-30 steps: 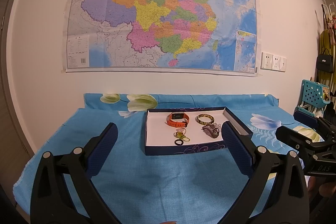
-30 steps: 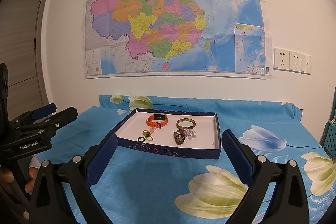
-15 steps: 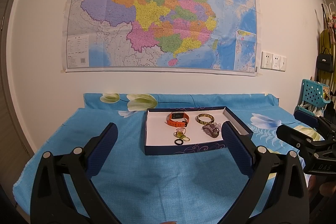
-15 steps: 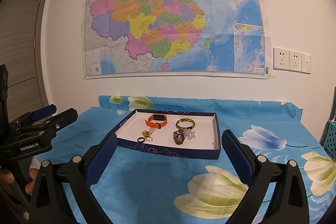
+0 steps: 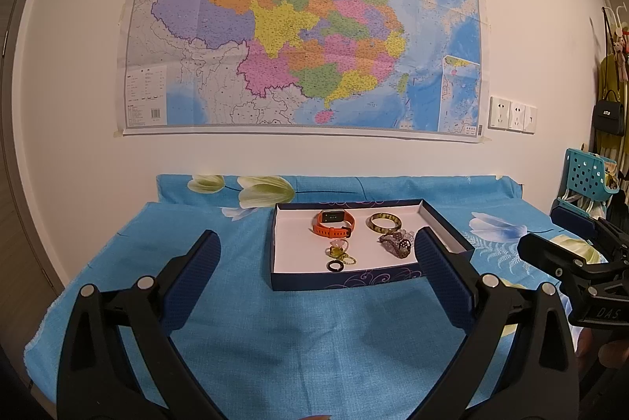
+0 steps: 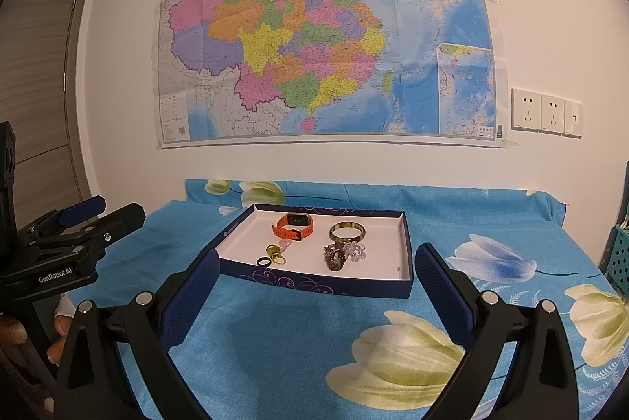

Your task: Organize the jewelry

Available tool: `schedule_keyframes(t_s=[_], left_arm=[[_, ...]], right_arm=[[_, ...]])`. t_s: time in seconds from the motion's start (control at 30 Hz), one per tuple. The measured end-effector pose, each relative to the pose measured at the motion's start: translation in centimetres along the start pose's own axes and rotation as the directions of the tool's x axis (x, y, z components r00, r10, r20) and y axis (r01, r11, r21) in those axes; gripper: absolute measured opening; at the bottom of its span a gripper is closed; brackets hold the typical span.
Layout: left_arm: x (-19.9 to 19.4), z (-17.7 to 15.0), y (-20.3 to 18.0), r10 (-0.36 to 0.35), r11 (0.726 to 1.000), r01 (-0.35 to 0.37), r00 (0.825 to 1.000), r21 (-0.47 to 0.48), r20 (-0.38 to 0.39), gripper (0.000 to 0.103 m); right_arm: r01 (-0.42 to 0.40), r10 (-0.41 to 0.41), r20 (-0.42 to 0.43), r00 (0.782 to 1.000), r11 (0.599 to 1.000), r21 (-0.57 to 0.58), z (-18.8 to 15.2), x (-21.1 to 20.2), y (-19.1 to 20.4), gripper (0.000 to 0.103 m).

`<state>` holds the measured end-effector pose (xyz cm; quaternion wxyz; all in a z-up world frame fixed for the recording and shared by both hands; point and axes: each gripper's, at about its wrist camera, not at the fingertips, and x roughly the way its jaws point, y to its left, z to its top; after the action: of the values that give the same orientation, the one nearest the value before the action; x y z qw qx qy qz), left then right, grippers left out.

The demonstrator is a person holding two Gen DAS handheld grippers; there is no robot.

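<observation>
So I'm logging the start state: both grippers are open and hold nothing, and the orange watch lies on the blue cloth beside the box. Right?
Not quite. The orange watch lies inside the box, on its white floor near the far wall, not on the blue cloth; the right wrist view shows it. The left gripper and right gripper are indeed open and hold nothing.

Right tongs (image 6: 314, 274) gape above the blue desk (image 6: 298, 333); ahead, a tray (image 6: 314, 282) holds watch (image 6: 293, 226), bangle (image 6: 346, 231) and rings (image 6: 271, 256).

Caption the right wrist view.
Open right tongs face a navy cardboard tray holding an orange watch on blue floral cloth.
</observation>
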<state>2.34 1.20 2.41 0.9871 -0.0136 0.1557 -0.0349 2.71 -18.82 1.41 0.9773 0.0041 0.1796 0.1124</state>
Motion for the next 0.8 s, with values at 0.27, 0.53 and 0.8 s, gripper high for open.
schedule_keyframes(t_s=[0.27, 0.53, 0.8], left_arm=[[0.02, -0.02, -0.05, 0.0, 1.0, 0.0, 1.0, 0.0, -0.001, 0.097], [0.09, -0.05, -0.11, 0.0, 1.0, 0.0, 1.0, 0.001, -0.002, 0.097], [0.14, -0.09, -0.23, 0.0, 1.0, 0.0, 1.0, 0.003, -0.002, 0.097]], right_arm=[[0.001, -0.001, -0.001, 1.0, 1.0, 0.001, -0.02, 0.02, -0.03, 0.096], [0.001, -0.001, -0.002, 1.0, 1.0, 0.001, -0.06, 0.02, -0.02, 0.096], [0.001, -0.001, -0.002, 1.0, 1.0, 0.001, -0.06, 0.09, -0.06, 0.096]])
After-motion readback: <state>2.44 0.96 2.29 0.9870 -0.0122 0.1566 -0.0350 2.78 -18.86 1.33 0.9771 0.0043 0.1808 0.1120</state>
